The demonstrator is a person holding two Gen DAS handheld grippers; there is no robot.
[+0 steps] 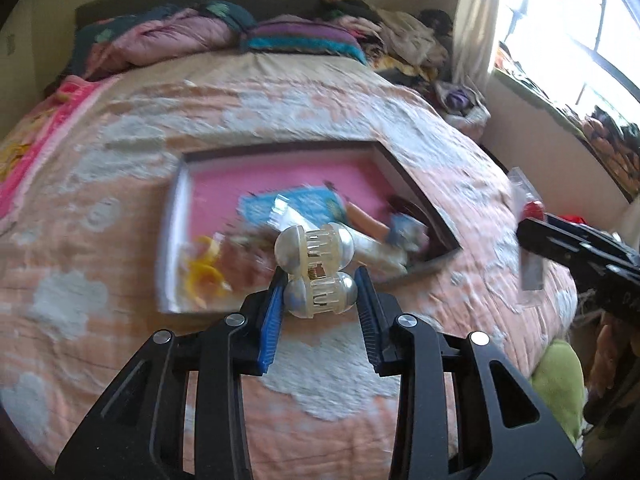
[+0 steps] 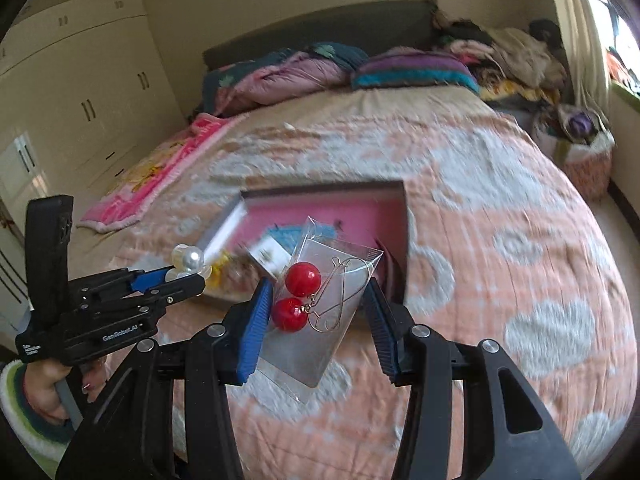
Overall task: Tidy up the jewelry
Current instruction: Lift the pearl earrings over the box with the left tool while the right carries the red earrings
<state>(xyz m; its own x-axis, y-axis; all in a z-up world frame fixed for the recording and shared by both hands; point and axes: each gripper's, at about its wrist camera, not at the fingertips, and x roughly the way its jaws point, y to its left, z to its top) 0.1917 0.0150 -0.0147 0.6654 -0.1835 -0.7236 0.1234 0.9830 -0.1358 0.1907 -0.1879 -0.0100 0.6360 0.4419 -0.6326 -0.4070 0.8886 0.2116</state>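
My left gripper (image 1: 320, 284) is shut on a pearl-and-cream hair claw clip (image 1: 316, 268), held above the bed just in front of the pink-lined jewelry box (image 1: 280, 168). The clip also shows in the right wrist view (image 2: 188, 260). My right gripper (image 2: 316, 300) is shut on a clear packet holding red ball earrings (image 2: 300, 296), held above the near right corner of the box (image 2: 320, 212). The packet shows at the right in the left wrist view (image 1: 528, 224). The box holds a blue card (image 1: 292, 204), yellow pieces (image 1: 204, 268) and other blurred items.
The box lies on a peach bedspread with white clouds (image 2: 500, 240). Pillows and folded blankets (image 2: 304, 72) lie at the headboard, clothes are piled at the far right (image 2: 512, 56). A basket (image 2: 584, 160) stands beside the bed. Wardrobes (image 2: 80, 80) are on the left, a window (image 1: 580, 20) on the right.
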